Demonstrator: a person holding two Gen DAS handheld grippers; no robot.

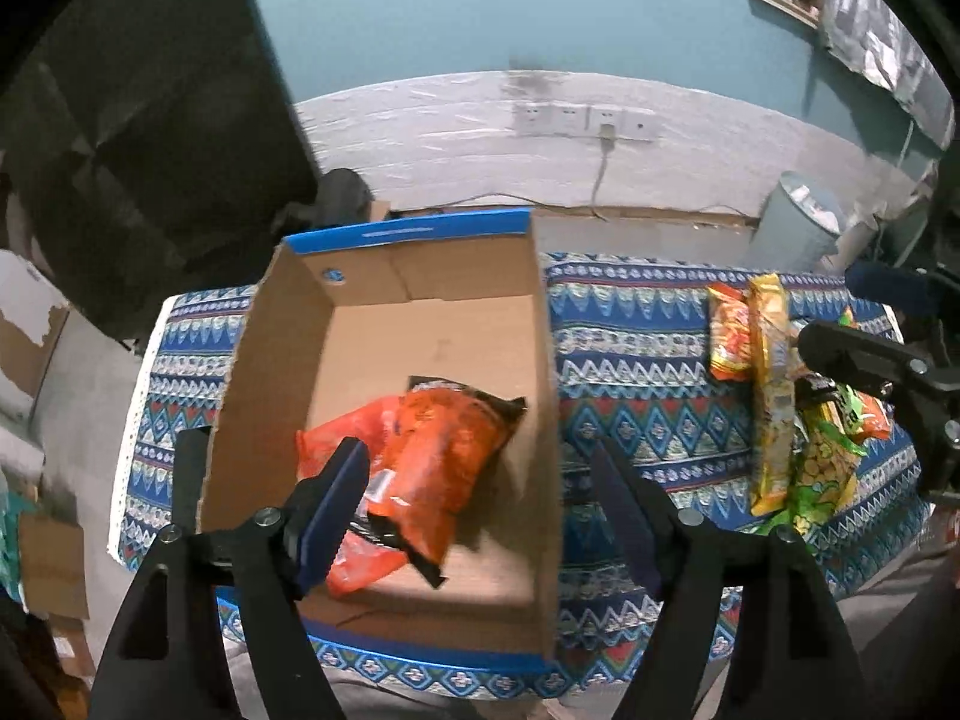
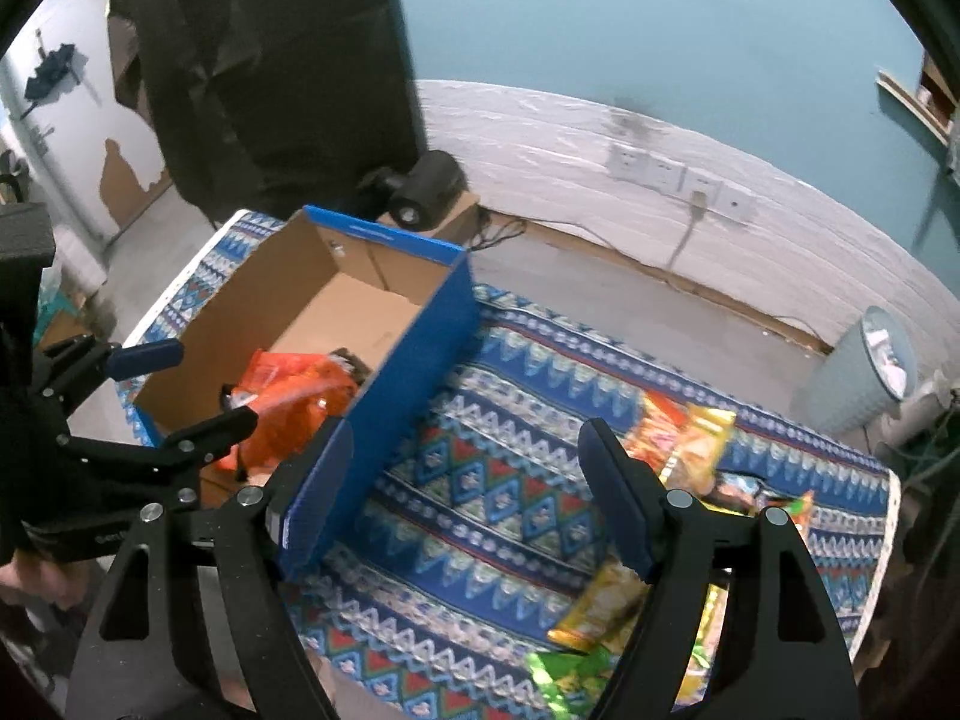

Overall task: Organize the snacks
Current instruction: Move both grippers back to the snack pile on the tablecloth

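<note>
Left gripper [image 1: 480,480] jaws wide apart, nothing held, over cardboard box [image 1: 543,360] at frame centre. Orange snack bags [image 1: 444,456] lie inside box. Right gripper [image 2: 468,480] also wide, empty, above patterned cloth [image 2: 480,420]. Loose snack packets [image 1: 774,396] at right of frame.

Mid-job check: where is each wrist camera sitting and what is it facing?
Left wrist: on the left claw, looking steeply down into the cardboard box holding orange snack bags; right claw at the right edge.
Right wrist: on the right claw, above the patterned cloth; left claw at left.
Both show: box, cloth, loose snacks.
</note>
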